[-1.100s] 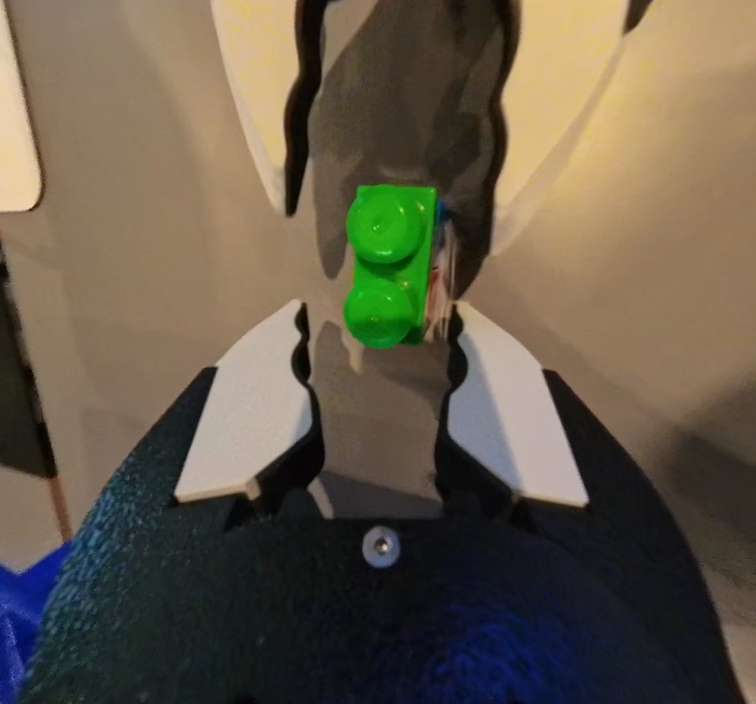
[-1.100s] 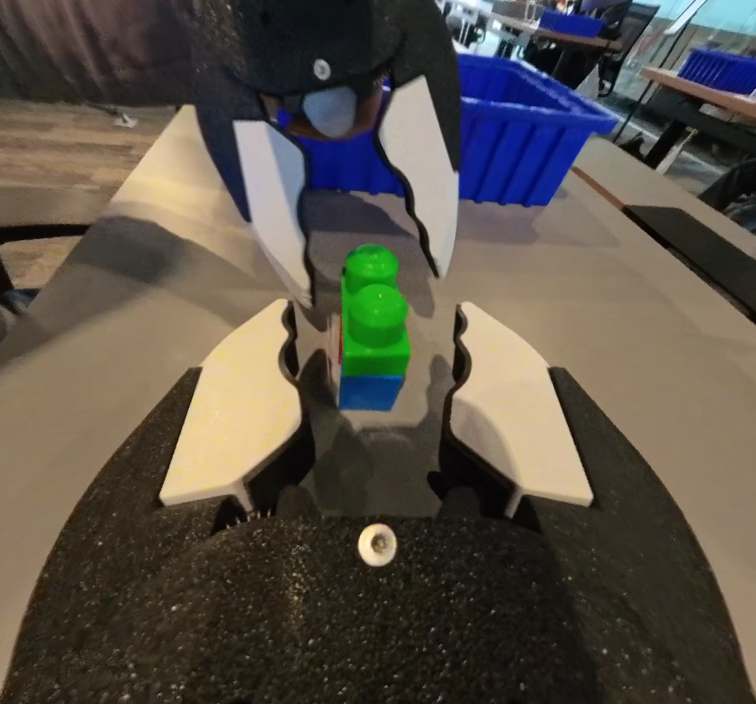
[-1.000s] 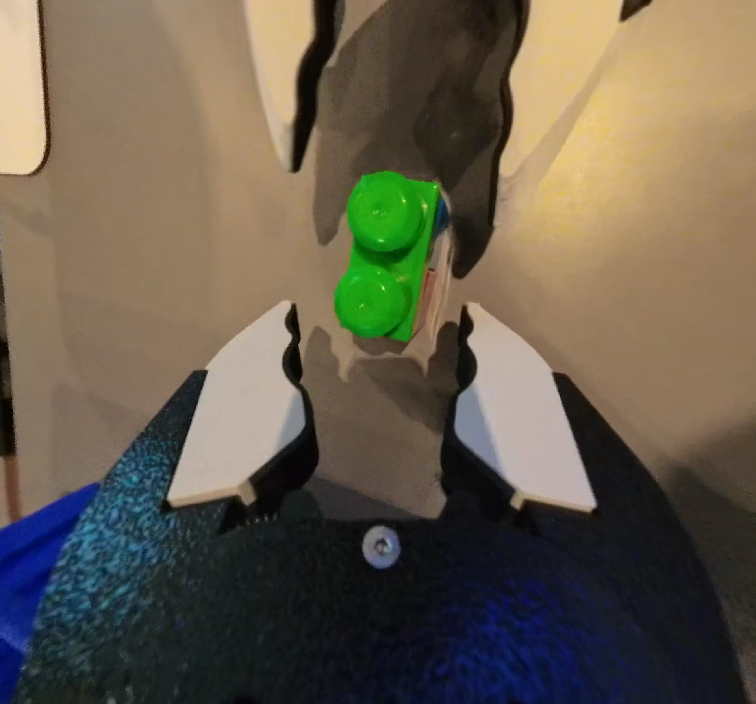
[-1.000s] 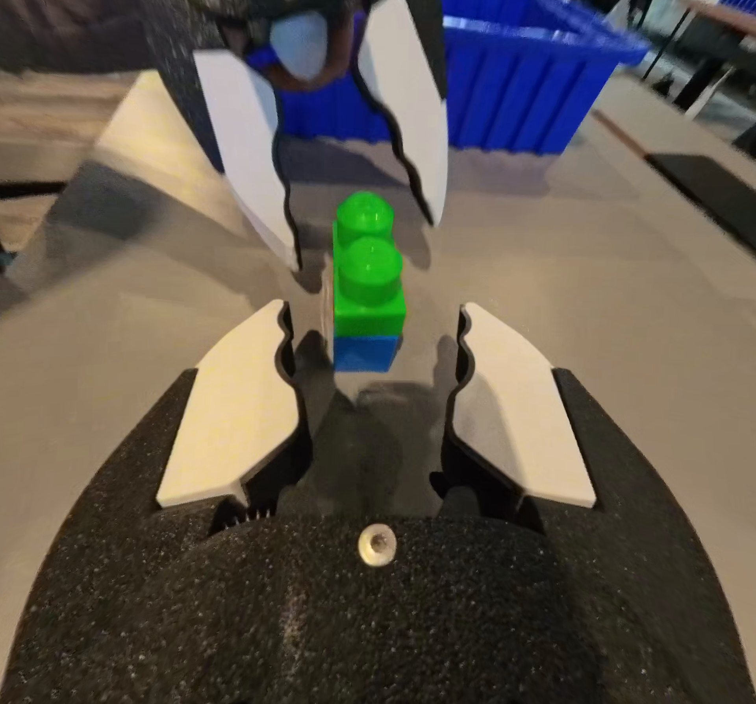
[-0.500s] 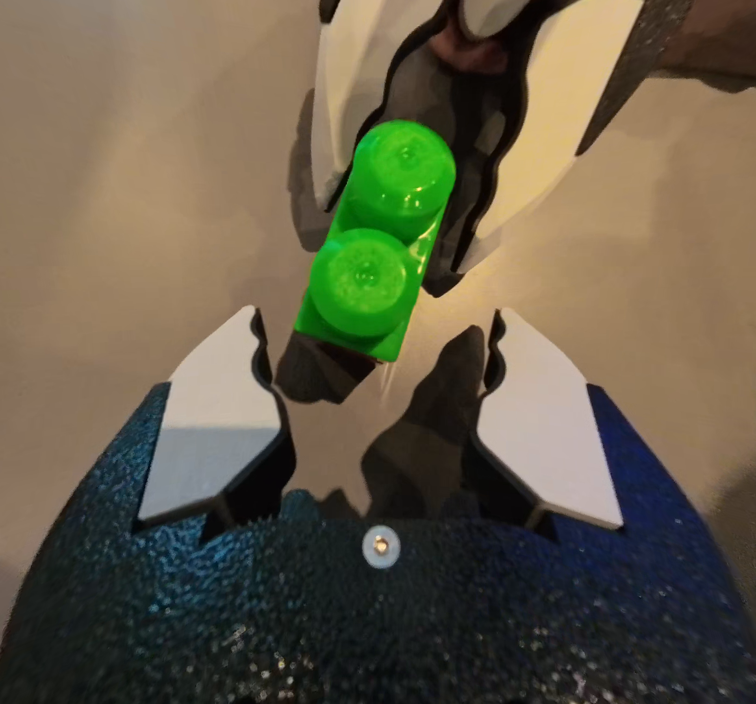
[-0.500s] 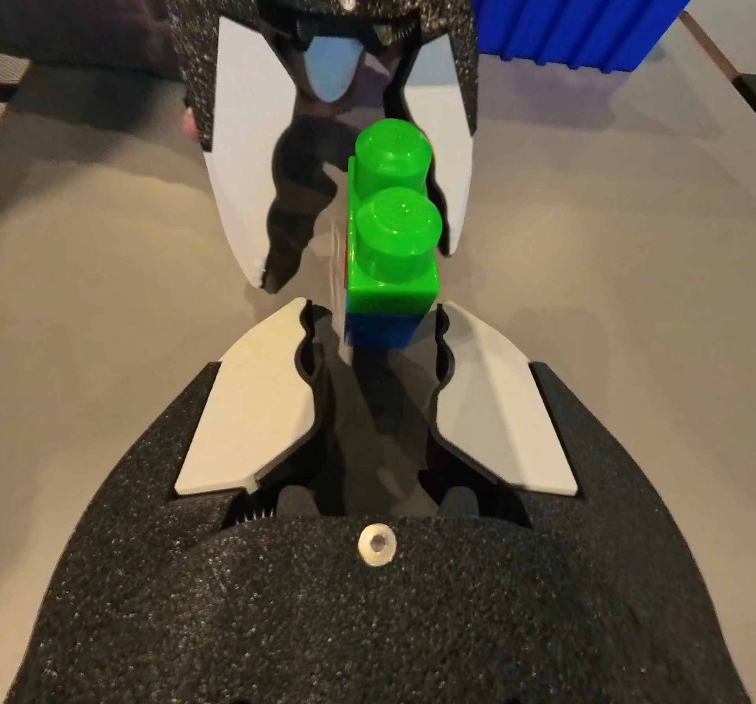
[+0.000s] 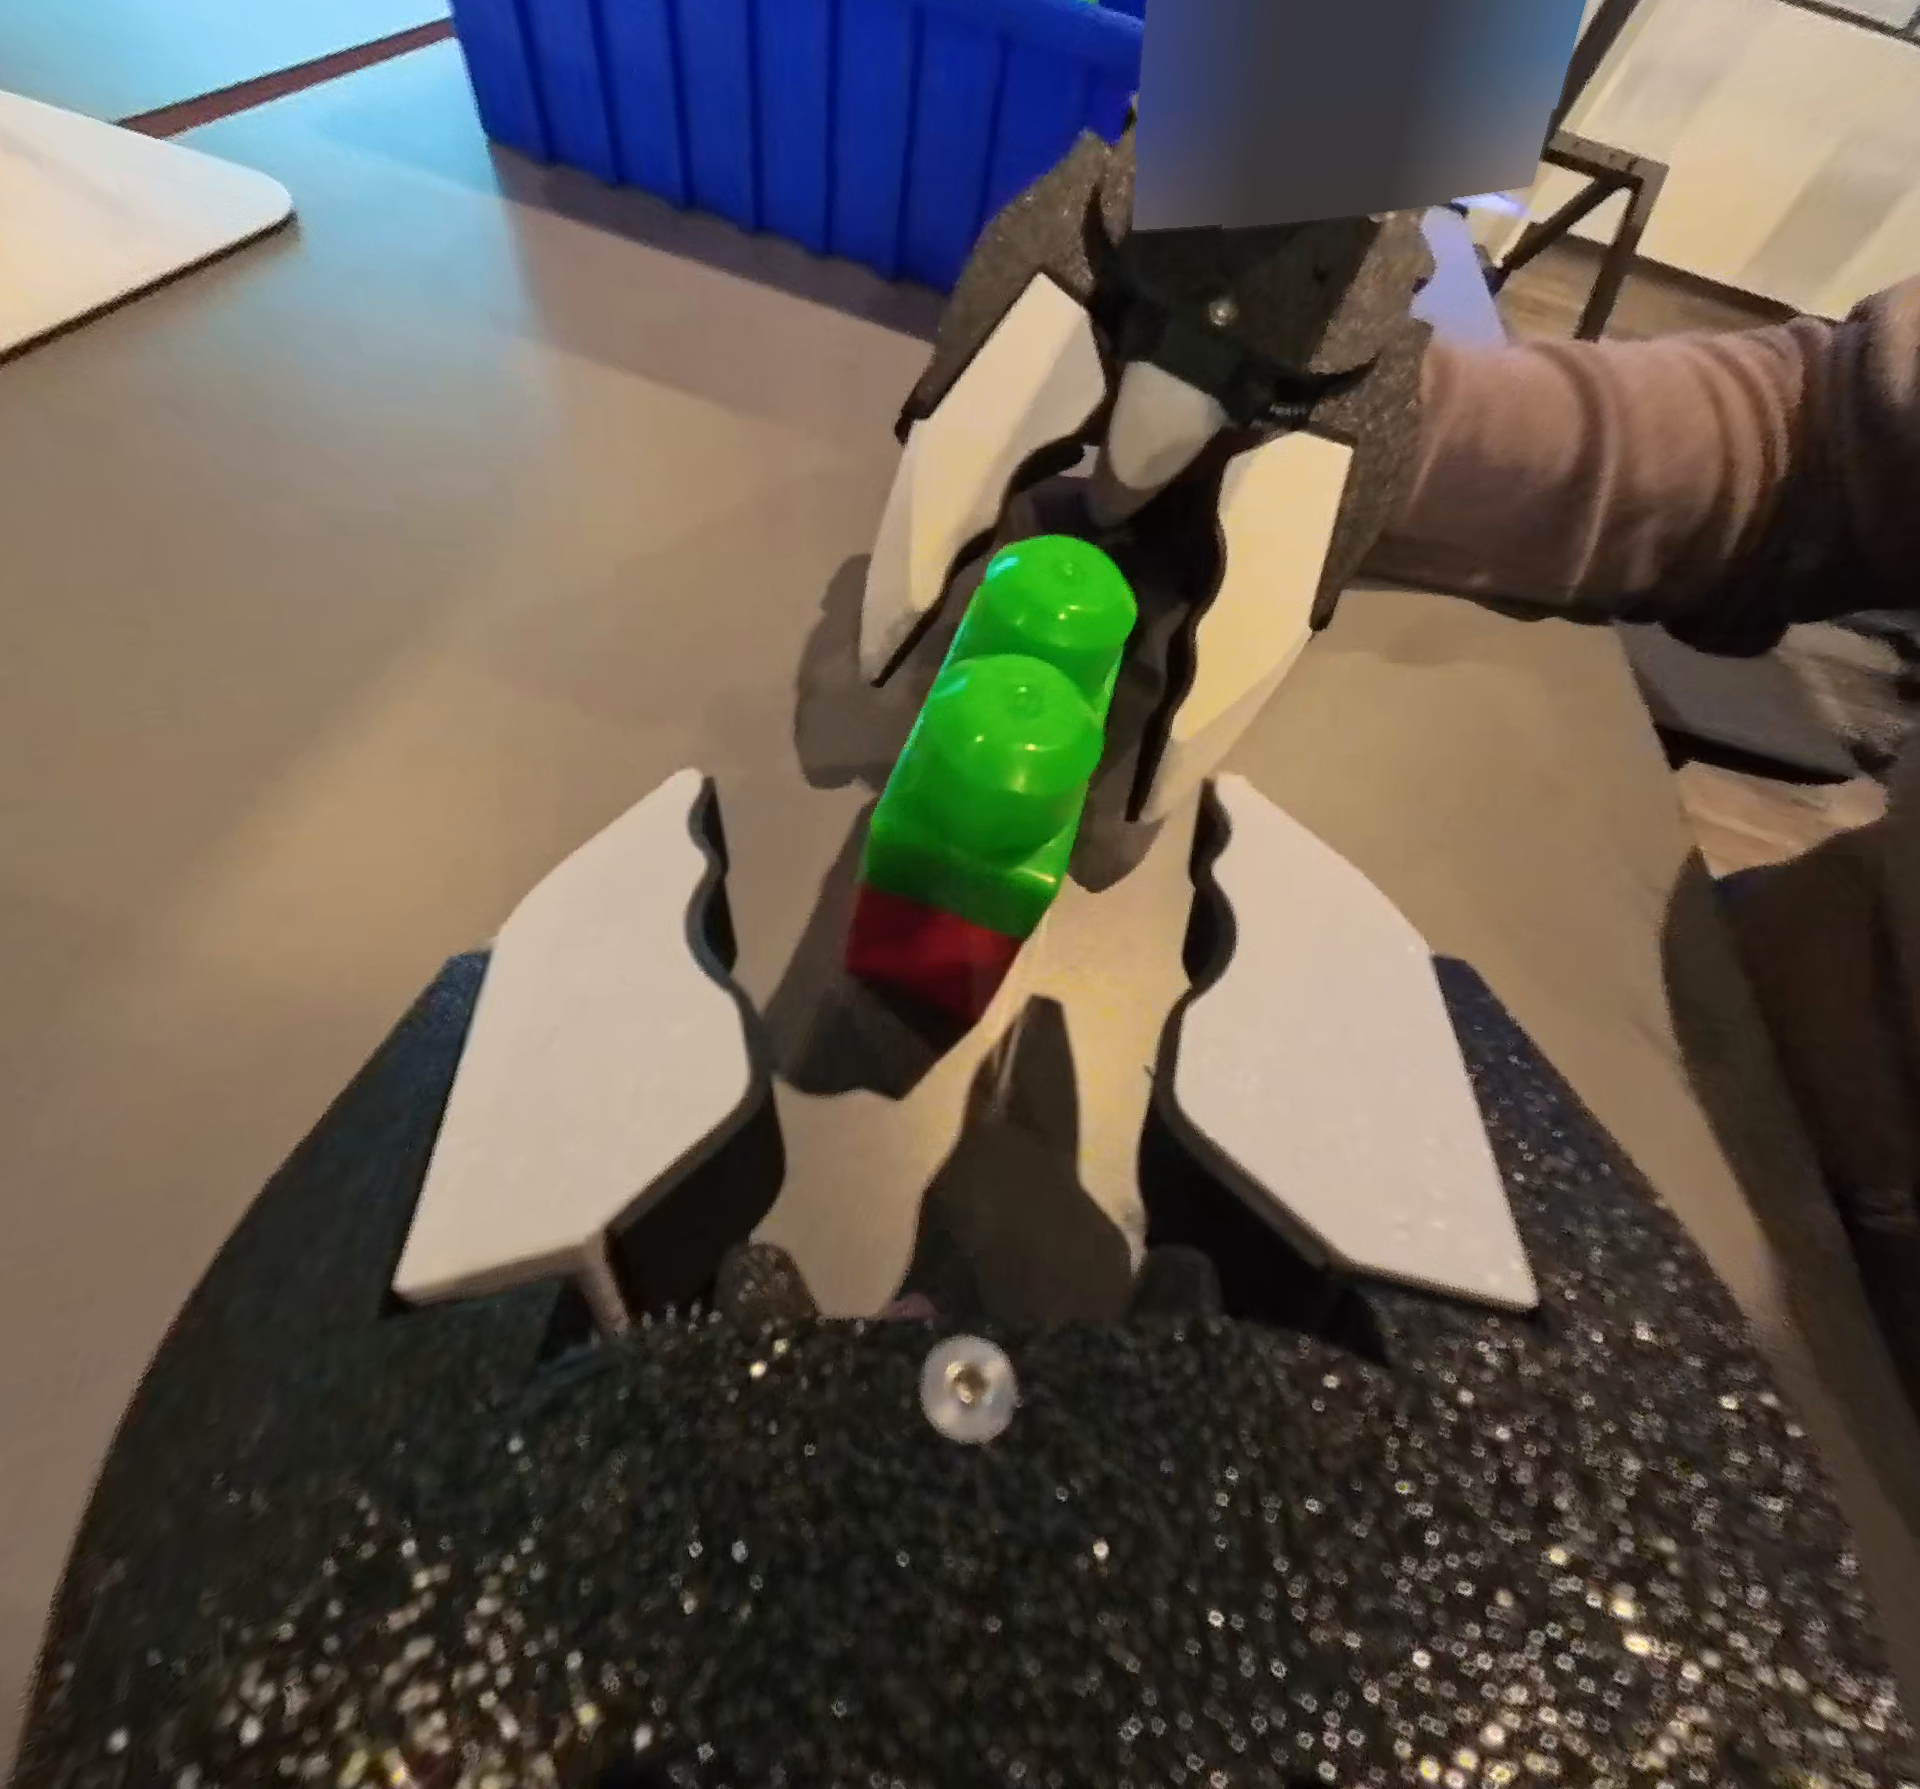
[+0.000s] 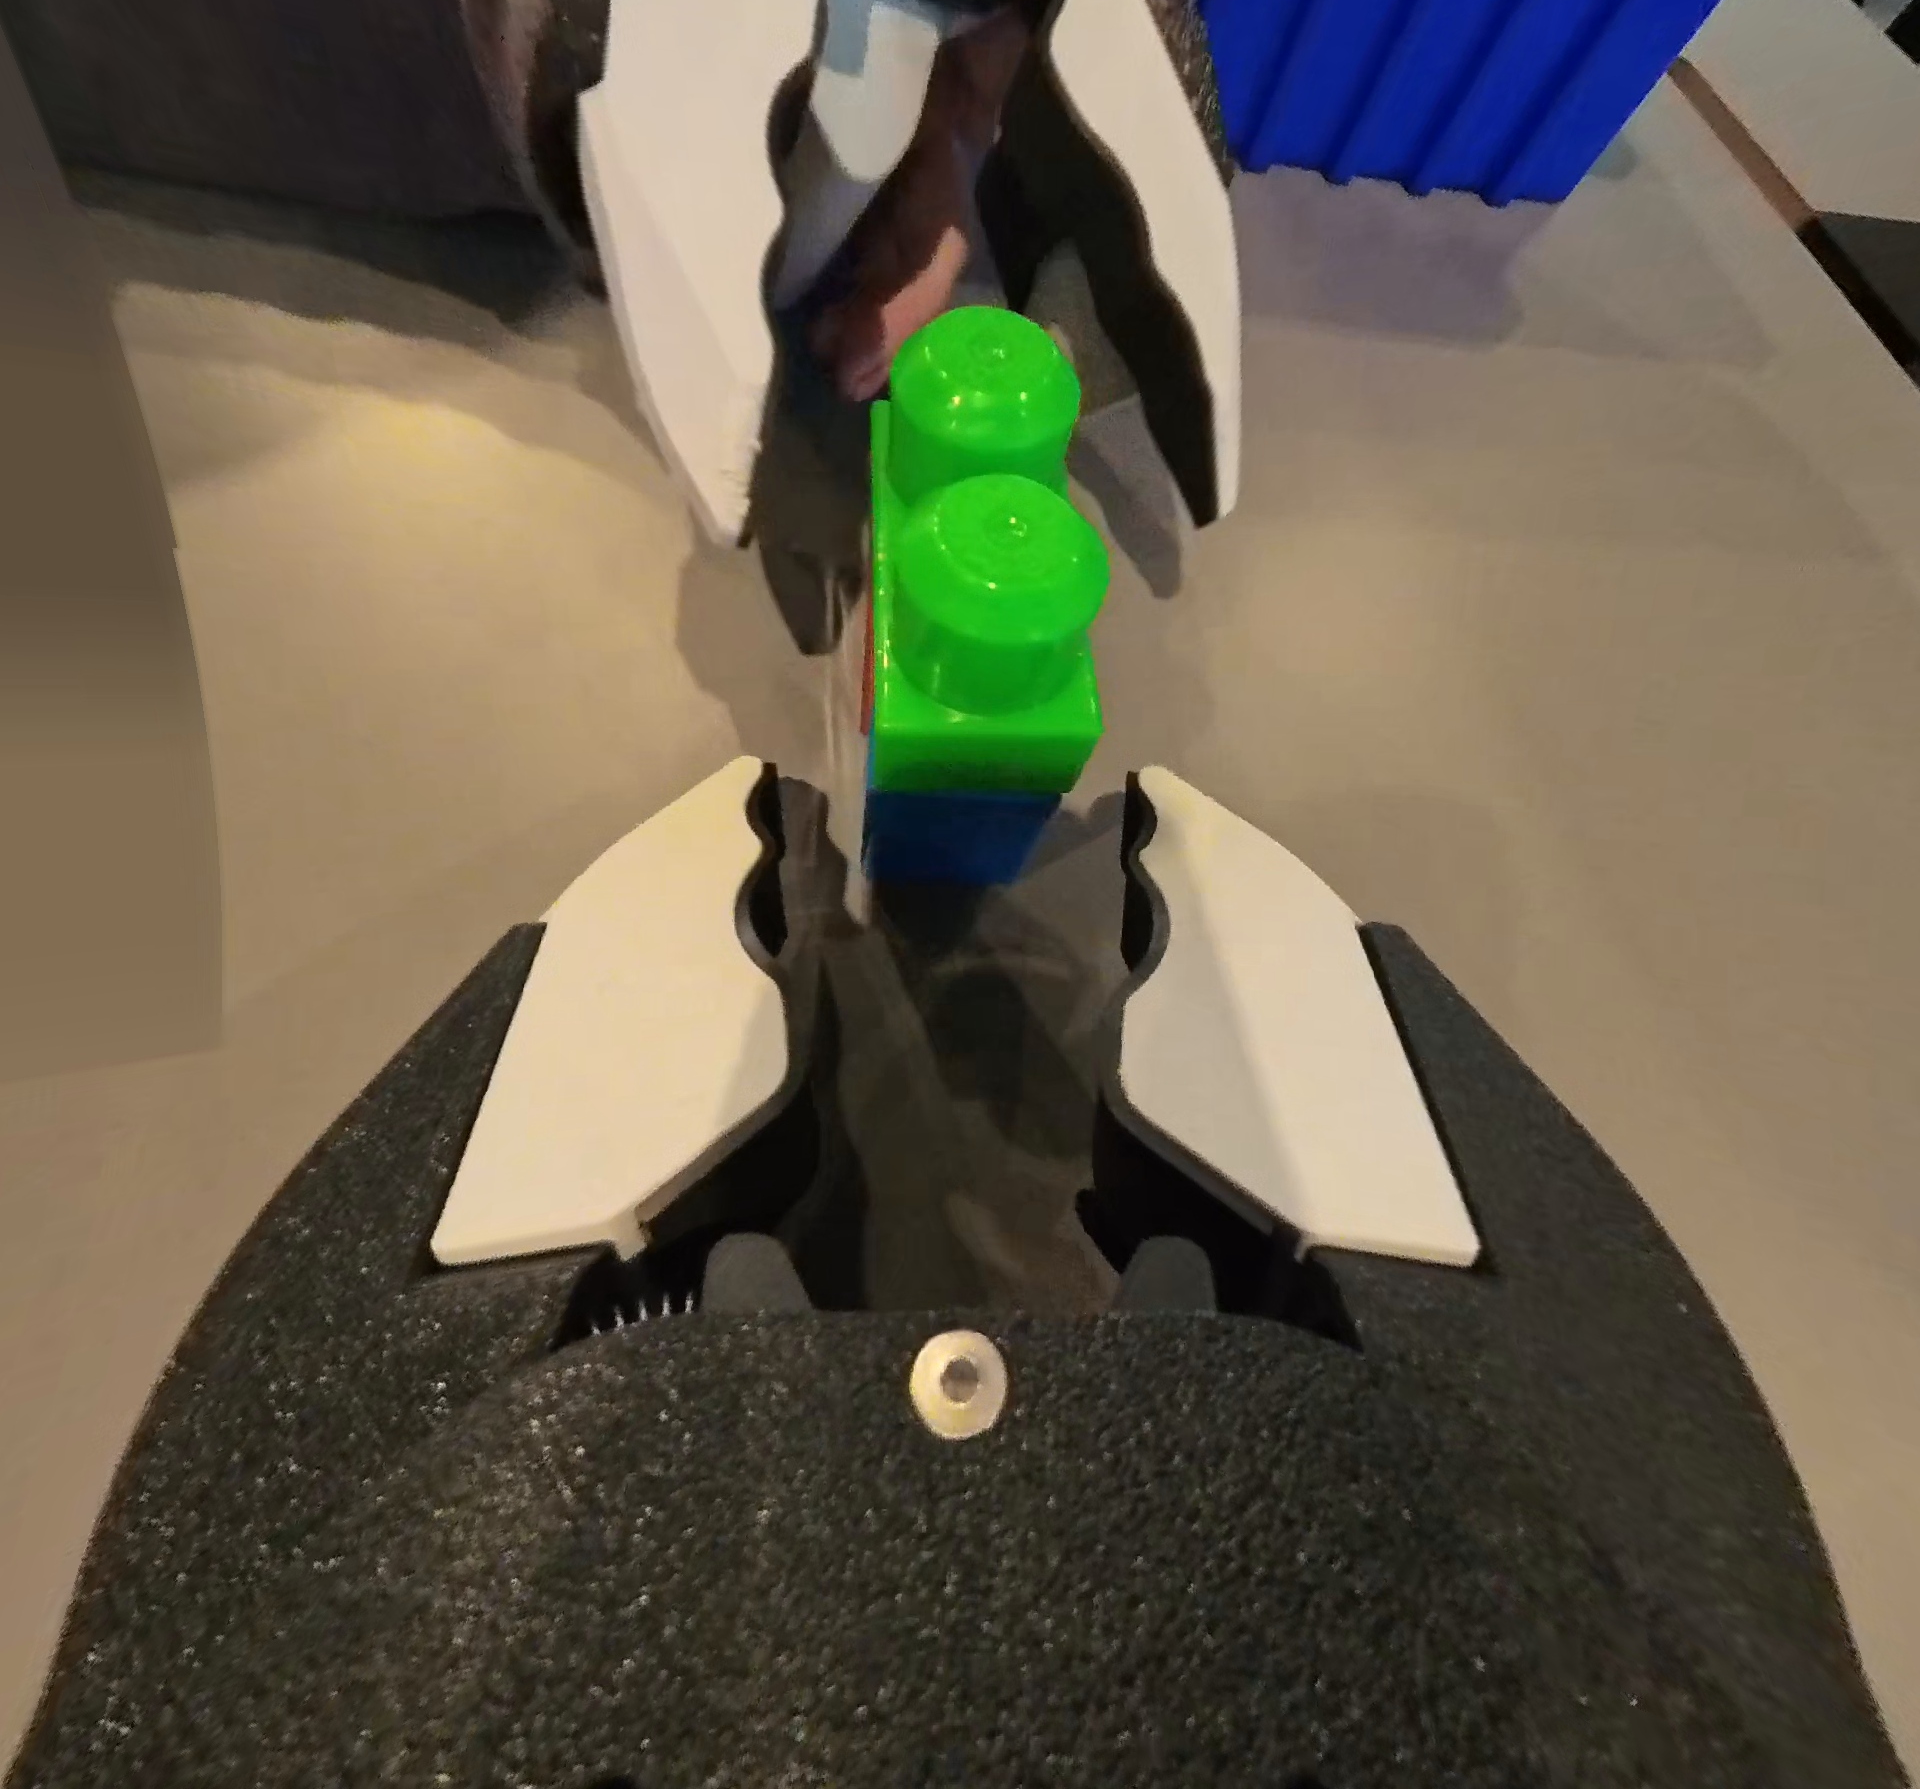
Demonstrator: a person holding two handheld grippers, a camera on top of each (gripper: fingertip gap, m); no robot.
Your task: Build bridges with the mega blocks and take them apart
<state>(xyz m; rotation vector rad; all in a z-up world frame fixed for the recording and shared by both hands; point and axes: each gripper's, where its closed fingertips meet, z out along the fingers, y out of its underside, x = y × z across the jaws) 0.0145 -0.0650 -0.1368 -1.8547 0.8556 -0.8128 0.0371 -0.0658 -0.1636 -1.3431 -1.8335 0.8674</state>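
A small bridge stands on the grey table: a green two-stud block (image 7: pixel 997 752) lies across a red block (image 7: pixel 925 960) and a blue block (image 8: pixel 951 835). The green block (image 8: pixel 987 596) fills the middle of the right wrist view. My left gripper (image 7: pixel 956 783) is open at the red end, fingers either side of it and apart from it. My right gripper (image 8: pixel 951 771) is open at the blue end. Each gripper faces the other: the right one (image 7: pixel 1023 731) flanks the far end in the left wrist view, and the left one (image 8: pixel 966 513) in the right wrist view.
A blue bin (image 7: pixel 779 77) with red and green blocks stands at the back of the table; it also shows in the right wrist view (image 8: pixel 1455 25). A white board (image 7: pixel 104 212) lies far left. A person's sleeve (image 7: pixel 1610 492) reaches in from the right. The tips of one gripper are about 4 cm away from the tips of the other. The green block (image 8: pixel 987 596) lies around 4 cm away from my left fingertips. My left wrist view (image 7: pixel 1089 570) looks at it from another angle.
Both grippers have closed in on the bridge from opposite ends. The left one has tilted from looking straight down to looking along the table. Both stay open.
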